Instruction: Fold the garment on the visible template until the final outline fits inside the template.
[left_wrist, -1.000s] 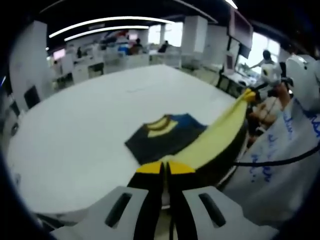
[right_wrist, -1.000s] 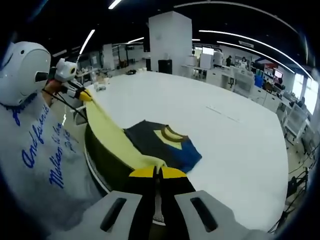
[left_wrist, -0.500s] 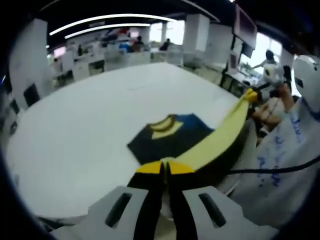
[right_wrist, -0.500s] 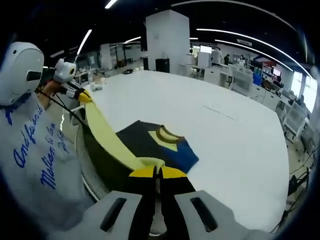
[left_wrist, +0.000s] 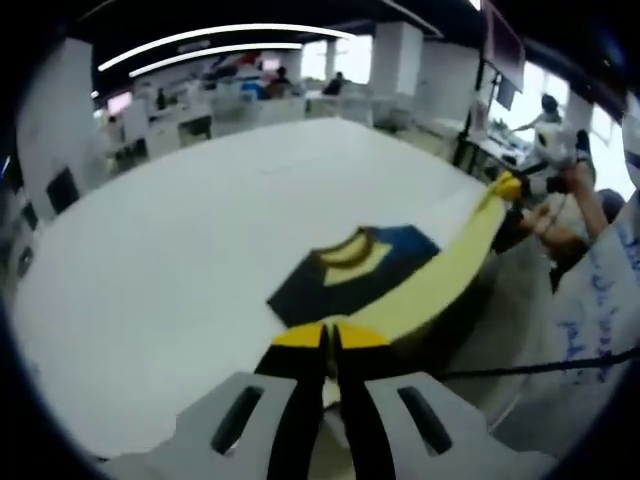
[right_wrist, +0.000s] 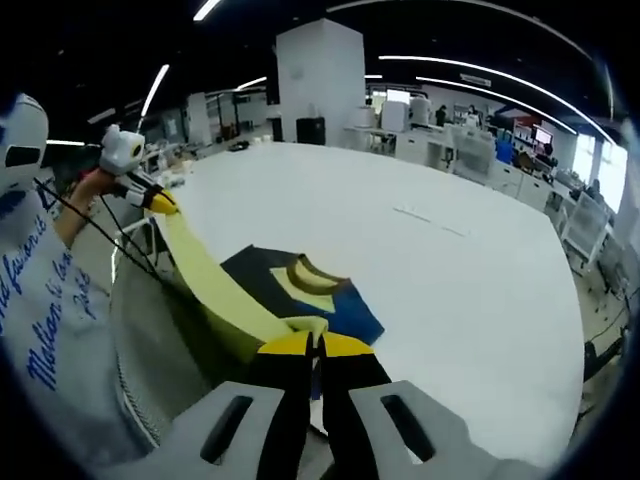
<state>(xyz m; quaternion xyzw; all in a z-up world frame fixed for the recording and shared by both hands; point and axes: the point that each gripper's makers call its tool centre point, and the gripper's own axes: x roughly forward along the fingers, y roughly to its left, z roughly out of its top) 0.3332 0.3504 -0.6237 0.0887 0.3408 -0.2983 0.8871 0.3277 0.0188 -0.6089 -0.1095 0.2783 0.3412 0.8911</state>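
Shifted further onto the table (left_wrist: 150, 260) since a second ago: garment (left_wrist: 350, 275) body sits higher and more toward frame centre in both views, collar end now flatter on the white surface, yellow hem band raised a bit more. Left gripper (left_wrist: 330, 335) at bottom centre of the left gripper view, yellow-tipped jaws pressed together, clamped on one end of the yellow hem. Right gripper (right_wrist: 314, 343) at bottom centre of the right gripper view, jaws likewise closed, pinching the other hem end, fabric bunched at the tips. Hem stretched taut between the two, running off the near table edge; dark body of the garment (right_wrist: 300, 300) with yellow collar and blue patch lying on the table just beyond the jaws. Right gripper also seen at the right edge of the left gripper view (left_wrist: 510, 185); left gripper at upper left of the right gripper view (right_wrist: 160, 202). No template outline discernible on the table.
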